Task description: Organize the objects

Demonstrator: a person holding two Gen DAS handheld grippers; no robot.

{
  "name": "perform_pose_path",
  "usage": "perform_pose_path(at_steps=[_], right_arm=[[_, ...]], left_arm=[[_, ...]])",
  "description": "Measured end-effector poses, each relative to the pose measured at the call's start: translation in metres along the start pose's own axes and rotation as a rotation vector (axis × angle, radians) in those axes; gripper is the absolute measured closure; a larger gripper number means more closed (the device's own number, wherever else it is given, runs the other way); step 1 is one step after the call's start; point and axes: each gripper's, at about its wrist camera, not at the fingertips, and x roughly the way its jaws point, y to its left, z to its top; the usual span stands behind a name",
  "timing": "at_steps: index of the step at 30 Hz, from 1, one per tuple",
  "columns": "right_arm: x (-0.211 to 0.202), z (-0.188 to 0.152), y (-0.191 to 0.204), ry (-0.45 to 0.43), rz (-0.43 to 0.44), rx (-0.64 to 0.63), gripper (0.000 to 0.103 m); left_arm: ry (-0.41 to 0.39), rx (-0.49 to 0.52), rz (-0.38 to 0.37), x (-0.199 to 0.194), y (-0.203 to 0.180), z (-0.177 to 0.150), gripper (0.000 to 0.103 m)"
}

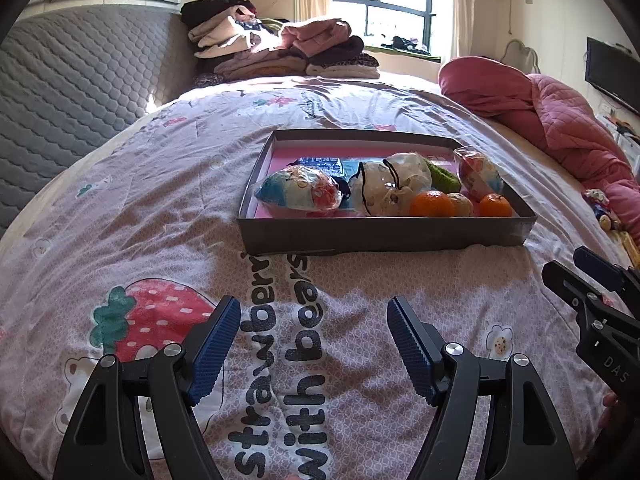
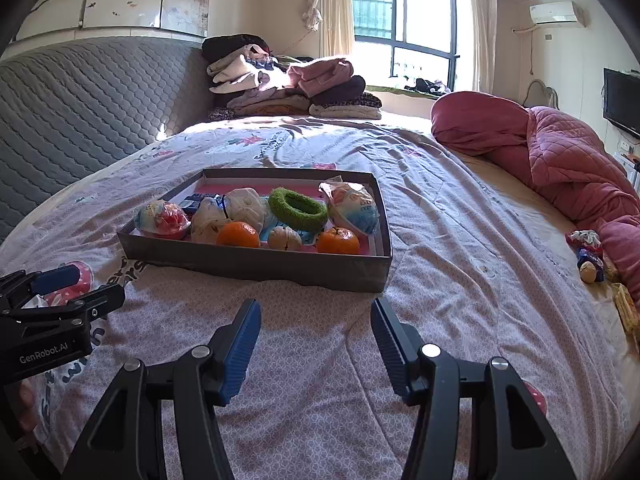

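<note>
A grey shallow box with a pink inside lies on the bed. It holds two oranges, a peeled citrus, a green fuzzy ring, wrapped toy balls, white pouches and a blue packet. My left gripper is open and empty over the quilt in front of the box. My right gripper is open and empty, also in front of the box; it shows at the right edge of the left wrist view.
A pink quilt is bunched at the right. Folded clothes are stacked at the back by a grey headboard. Small toys and packets lie at the right bed edge.
</note>
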Motion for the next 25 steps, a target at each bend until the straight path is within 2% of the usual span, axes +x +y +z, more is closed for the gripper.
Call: perform_pose_path(at_steps=[11,20,25], right_arm=[[0.011,-0.009,-0.008,0.026,-0.010,0.033,0.046],[0.016,-0.011,-0.006,0.044,-0.009,0.026,0.046],[0.019,-0.014,-0.005,0.058,-0.009,0.018,0.046]], left_arm=[[0.007,0.015,0.003,0.009,-0.002,-0.004,0.026],[0.002,-0.010,-0.045,0.014,0.001,-0.004,0.026],[-0.015,-0.013,-0.031,0.012,0.004,-0.002,0.026]])
